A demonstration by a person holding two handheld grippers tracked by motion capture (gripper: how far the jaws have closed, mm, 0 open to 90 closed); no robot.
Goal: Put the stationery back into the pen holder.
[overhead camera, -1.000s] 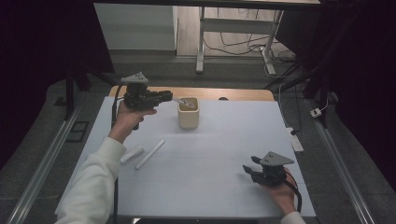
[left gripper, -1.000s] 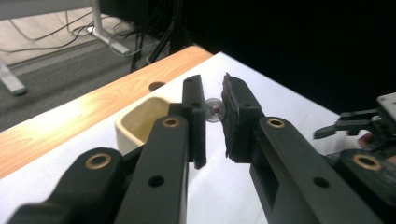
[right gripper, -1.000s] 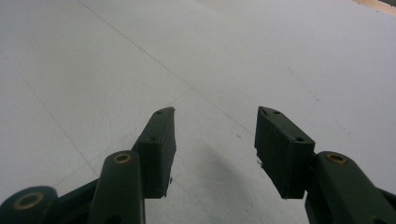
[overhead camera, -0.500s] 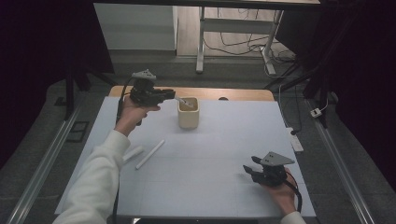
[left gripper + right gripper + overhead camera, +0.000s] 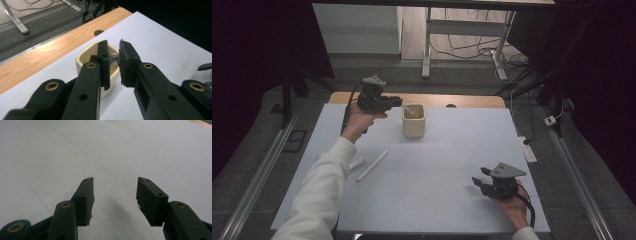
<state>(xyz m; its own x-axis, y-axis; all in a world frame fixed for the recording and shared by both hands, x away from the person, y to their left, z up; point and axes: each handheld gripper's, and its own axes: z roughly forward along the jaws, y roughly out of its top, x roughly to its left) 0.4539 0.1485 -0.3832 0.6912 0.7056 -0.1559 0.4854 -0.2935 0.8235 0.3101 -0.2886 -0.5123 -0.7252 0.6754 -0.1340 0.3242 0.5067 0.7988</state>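
My left gripper [image 5: 398, 101] pinched a clear tube [image 5: 115, 58] above the cup [image 5: 414, 123] near the bench's far edge, to drop it in. My right gripper [image 5: 113, 197] rested empty, jaws apart

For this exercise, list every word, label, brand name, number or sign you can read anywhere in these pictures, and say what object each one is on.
No readable text: there are no words, numbers, brands or signs in any view.
The cream cup, the white sheet over the table, the white tubes lying on it, the left gripper with the tube it holds, and the right gripper carry no markings.
The cables and the small white block on the floor are too small to show any lettering.
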